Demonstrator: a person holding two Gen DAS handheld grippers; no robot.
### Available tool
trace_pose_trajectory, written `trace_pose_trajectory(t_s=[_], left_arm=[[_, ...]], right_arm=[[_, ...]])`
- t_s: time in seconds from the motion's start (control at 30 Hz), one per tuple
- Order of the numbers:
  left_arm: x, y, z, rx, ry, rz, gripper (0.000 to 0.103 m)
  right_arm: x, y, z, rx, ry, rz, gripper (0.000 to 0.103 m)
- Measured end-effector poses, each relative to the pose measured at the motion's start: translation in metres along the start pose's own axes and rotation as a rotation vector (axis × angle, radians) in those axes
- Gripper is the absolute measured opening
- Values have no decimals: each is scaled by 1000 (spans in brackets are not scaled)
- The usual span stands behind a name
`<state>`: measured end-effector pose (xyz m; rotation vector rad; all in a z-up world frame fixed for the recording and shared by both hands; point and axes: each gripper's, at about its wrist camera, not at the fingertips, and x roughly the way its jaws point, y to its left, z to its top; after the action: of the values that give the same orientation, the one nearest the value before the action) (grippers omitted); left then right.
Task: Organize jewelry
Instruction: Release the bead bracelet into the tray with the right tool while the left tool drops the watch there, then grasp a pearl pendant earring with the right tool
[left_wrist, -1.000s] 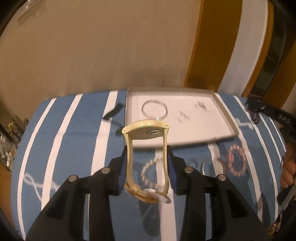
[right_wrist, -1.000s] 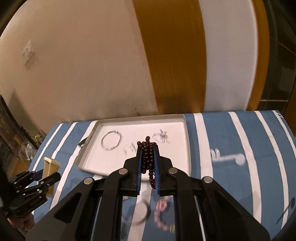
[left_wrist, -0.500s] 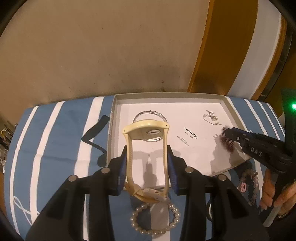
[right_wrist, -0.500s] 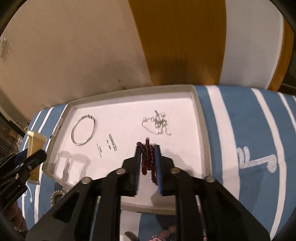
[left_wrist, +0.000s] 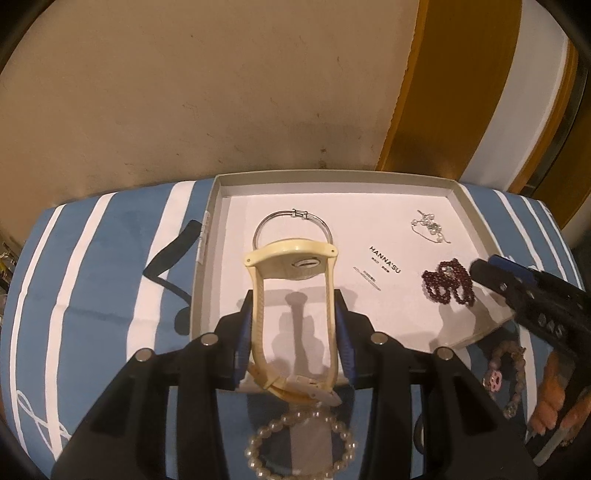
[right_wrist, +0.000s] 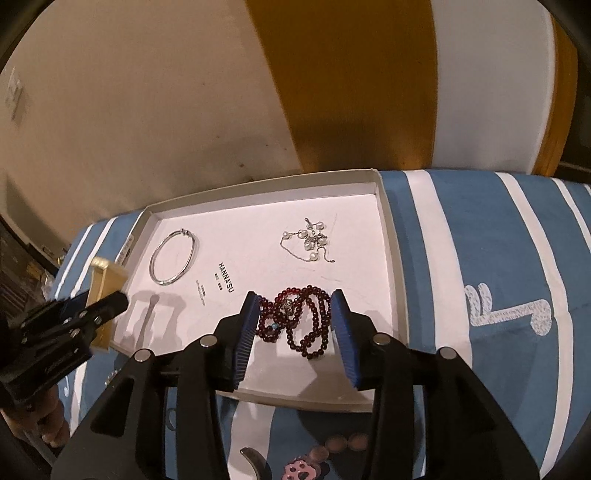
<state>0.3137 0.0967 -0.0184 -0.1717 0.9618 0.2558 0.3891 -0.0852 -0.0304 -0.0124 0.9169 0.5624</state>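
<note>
My left gripper (left_wrist: 294, 299) is shut on a cream wristwatch (left_wrist: 291, 258), gripping its strap on both sides and holding it upright over the near left part of the white tray (left_wrist: 332, 177). In the right wrist view the watch (right_wrist: 105, 280) and left gripper (right_wrist: 107, 299) show at the tray's left edge. My right gripper (right_wrist: 295, 299) hangs low over the tray's near right part and its jaws are opening. The dark red bead strand (right_wrist: 306, 317) lies piled on the tray floor between the blue pads, which stand clear of it. The left wrist view shows the beads (left_wrist: 448, 282) just off the right gripper (left_wrist: 491, 269).
A silver bangle (right_wrist: 173, 262) and a pearl chain (right_wrist: 310, 240) lie further back in the tray. On the blue-and-white striped cloth (left_wrist: 110, 295) in front lie a pearl bracelet (left_wrist: 301, 443), a pink bead bracelet (left_wrist: 506, 373) and a black strap (left_wrist: 170, 258). A wall rises behind.
The right jaws have parted and the red bead strand has dropped from them onto the tray. Both grippers came forward and down over the tray. The left still grips the watch.
</note>
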Motion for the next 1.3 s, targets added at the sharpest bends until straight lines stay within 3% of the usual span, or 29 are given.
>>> trace_pose_trajectory(t_s=[0.1,0.17,0.2,0.27,0.3,0.5,0.77,1.07,1.3], left_arm=[[15,1,6,-10,9,15,40],[24,2,12,-15,5,39,46],[27,3,15,-14,-2,65,51],[25,6,17,-23,-23,94,77],[20,9,16,-33,-39,93,78],[-12,27,-3,-50,-59,70,79],[-65,51,-56,-72,-68,71,82],[-108,56,-131,-94,-63,48,82],[-125,48,-179,-81,-41,42,82]], right_arm=[[0,3,-1,-23,-8,-5,42],[-3,3,-2,-32,-21,-6,42],[-4,2,-2,-32,-25,-5,42],[-10,-1,-4,-26,-38,-2,42],[-13,-3,-5,-22,-44,0,42],[-42,-17,-18,13,-80,12,42],[-81,-12,-57,1,-88,3,42],[-106,22,-124,-38,-82,32,42],[-95,54,-169,-80,-45,41,42]])
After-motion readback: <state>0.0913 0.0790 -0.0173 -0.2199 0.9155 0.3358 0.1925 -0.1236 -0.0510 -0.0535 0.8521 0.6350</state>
